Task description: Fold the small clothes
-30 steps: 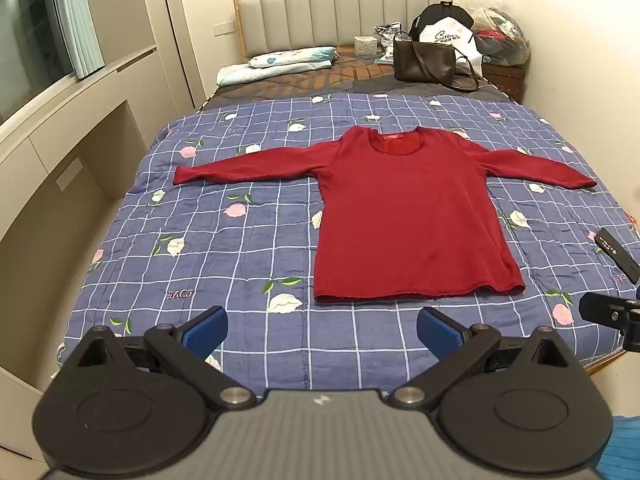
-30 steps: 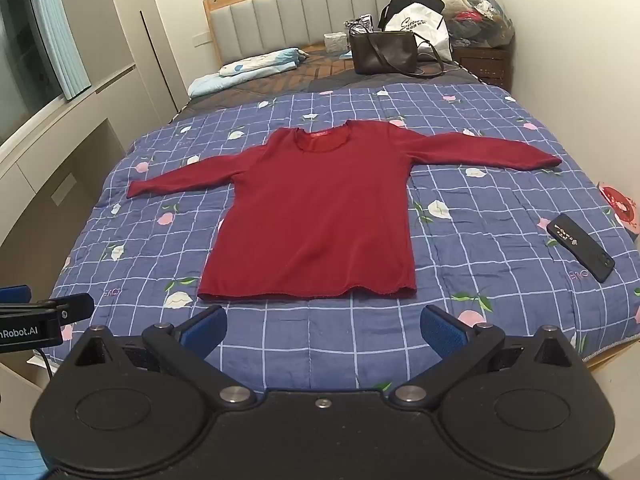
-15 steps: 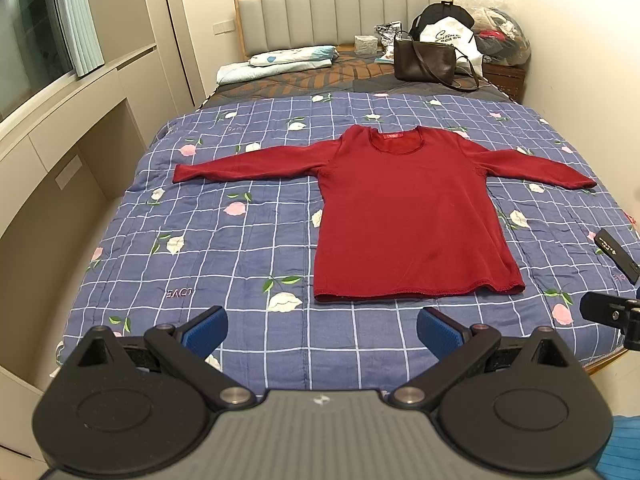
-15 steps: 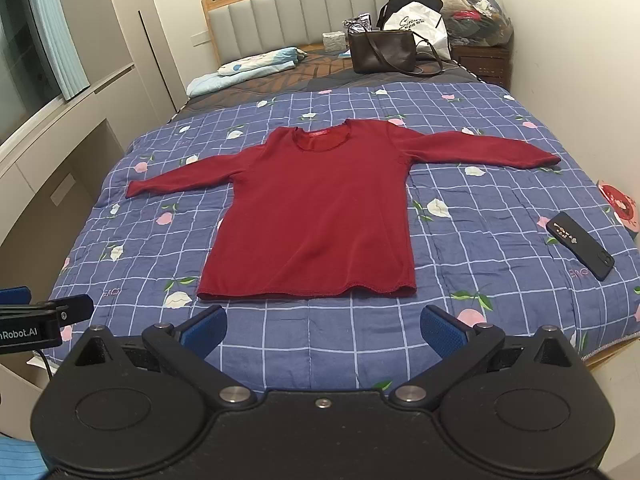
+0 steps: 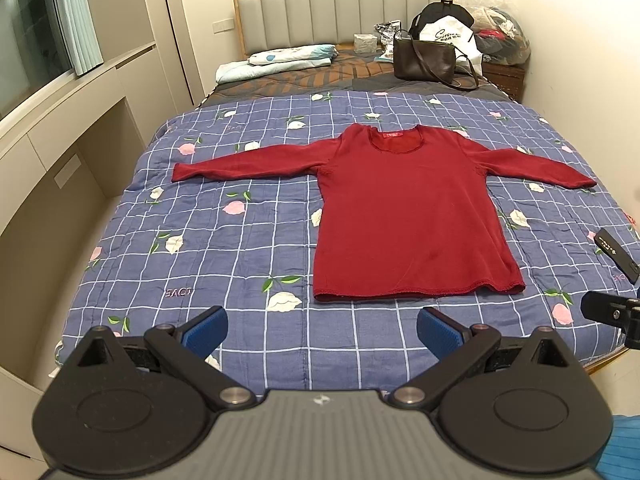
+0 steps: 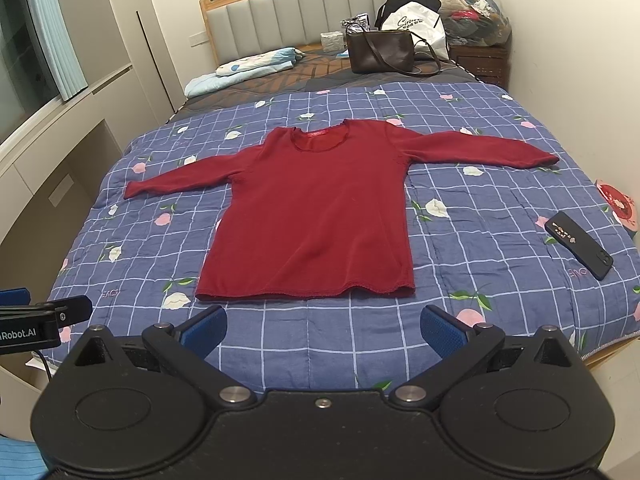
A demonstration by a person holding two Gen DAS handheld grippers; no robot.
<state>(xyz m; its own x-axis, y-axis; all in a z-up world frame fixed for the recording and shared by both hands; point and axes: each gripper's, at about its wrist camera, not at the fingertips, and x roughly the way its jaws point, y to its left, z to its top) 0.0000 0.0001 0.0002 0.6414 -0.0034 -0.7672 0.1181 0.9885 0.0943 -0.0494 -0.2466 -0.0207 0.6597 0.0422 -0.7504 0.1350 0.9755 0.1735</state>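
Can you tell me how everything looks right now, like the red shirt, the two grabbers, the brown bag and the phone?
red long-sleeved shirt: spread flat on the quilt, both sleeves out, not folded.
left gripper: open, empty, short of the hem.
right gripper: open, empty, short of the hem.
brown handbag: upright near the headboard.
black phone: lying flat on the quilt.
quilt: spread over the bed.

You have one red shirt (image 5: 404, 216) on one quilt (image 5: 248, 240), one black phone (image 6: 580, 245), one brown handbag (image 6: 380, 52) and two grippers, left gripper (image 5: 322, 330) and right gripper (image 6: 323, 330).
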